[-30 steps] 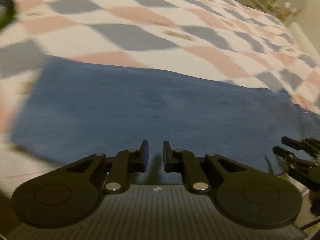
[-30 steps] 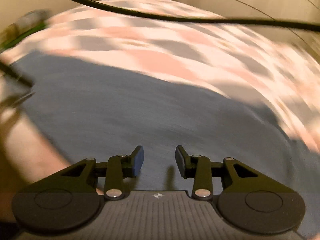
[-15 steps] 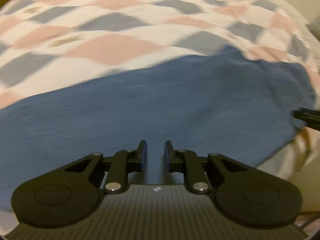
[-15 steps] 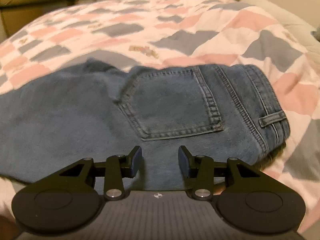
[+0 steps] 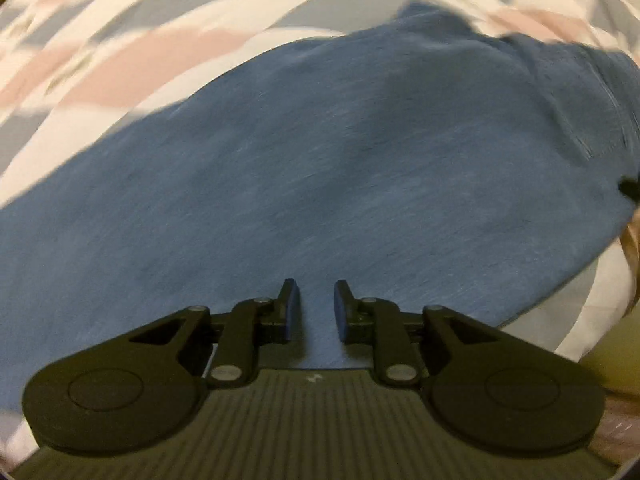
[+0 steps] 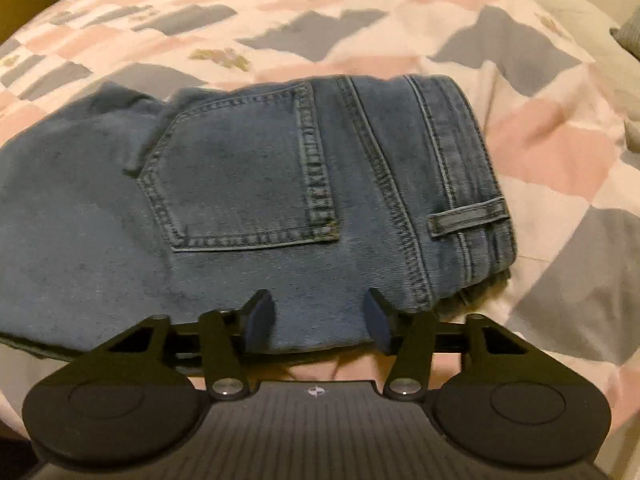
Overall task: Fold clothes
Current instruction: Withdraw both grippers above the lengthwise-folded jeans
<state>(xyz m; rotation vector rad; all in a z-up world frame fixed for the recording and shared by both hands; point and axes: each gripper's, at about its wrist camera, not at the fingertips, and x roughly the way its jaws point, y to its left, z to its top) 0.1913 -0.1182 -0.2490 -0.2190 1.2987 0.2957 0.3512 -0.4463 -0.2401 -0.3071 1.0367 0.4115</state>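
The left wrist view is smeared by motion blur, so the weave and seams of the blue denim jeans [image 5: 320, 168] are hard to read there; only a faint line of stitching shows near the right edge. At that same edge a small dark shape [image 5: 629, 189] is cut off by the frame and cannot be identified. The jeans run off the left side of both views, so their legs are out of sight. In the right wrist view the cloth is sharp: a stitched back pocket [image 6: 244, 168] faces up, with a belt loop [image 6: 468, 218] at the waistband on the right, and the folded underside at the near right corner is hidden in shadow.

The jeans lie flat on a bed cover with a pink, grey and white diamond pattern [image 6: 560, 152], close to its near edge.

The left gripper [image 5: 316, 312] hovers low over the denim, pointing across it, its jaws parted by a narrow gap with nothing between them. The right gripper [image 6: 316, 316] sits at the near hem below the pocket, its jaws spread wide and empty; whether the fingertips touch the cloth cannot be told.
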